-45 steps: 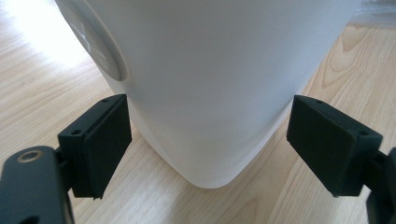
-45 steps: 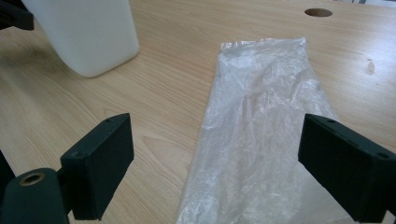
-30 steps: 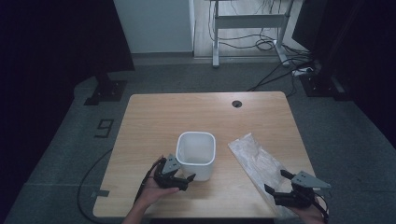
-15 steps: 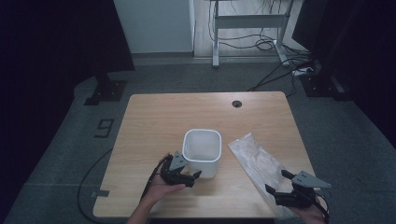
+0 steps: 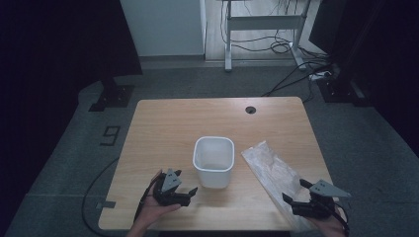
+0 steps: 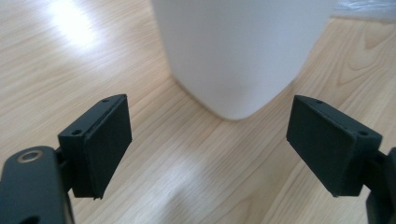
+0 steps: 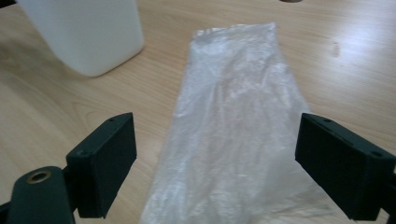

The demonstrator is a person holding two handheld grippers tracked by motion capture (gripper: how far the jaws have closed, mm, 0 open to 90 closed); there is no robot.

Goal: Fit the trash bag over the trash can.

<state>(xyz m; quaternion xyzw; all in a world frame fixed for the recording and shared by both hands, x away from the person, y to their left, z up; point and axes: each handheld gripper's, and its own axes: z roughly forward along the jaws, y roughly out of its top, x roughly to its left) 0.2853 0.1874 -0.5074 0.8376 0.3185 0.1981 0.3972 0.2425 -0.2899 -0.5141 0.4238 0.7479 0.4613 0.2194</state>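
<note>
High view, bin: the white bin (image 5: 213, 162) stood upright and empty near the middle of the surface (image 5: 168, 123), a little toward its near edge, mouth up, seemingly ready to take a liner.
High view, bag: the clear plastic bag (image 5: 274, 173) lay flat just beside the bin, running toward the near right corner.
High view, grippers: the left gripper (image 5: 184, 193) sat near the near edge, just short of the bin; the right gripper (image 5: 292, 192) hovered over the bag's near end.
High view, surroundings: a cable hole (image 5: 250, 109) by the far edge; nothing stood between grippers and things.
Left gripper view: jaws spread wide, empty, aimed at the bin's (image 6: 243, 51) lower corner, likely to steady it.
Right gripper view: jaws wide apart, straddling the bag (image 7: 238, 135) without touching, probably lined up for a pinch; the bin (image 7: 88, 32) stood beyond.
</note>
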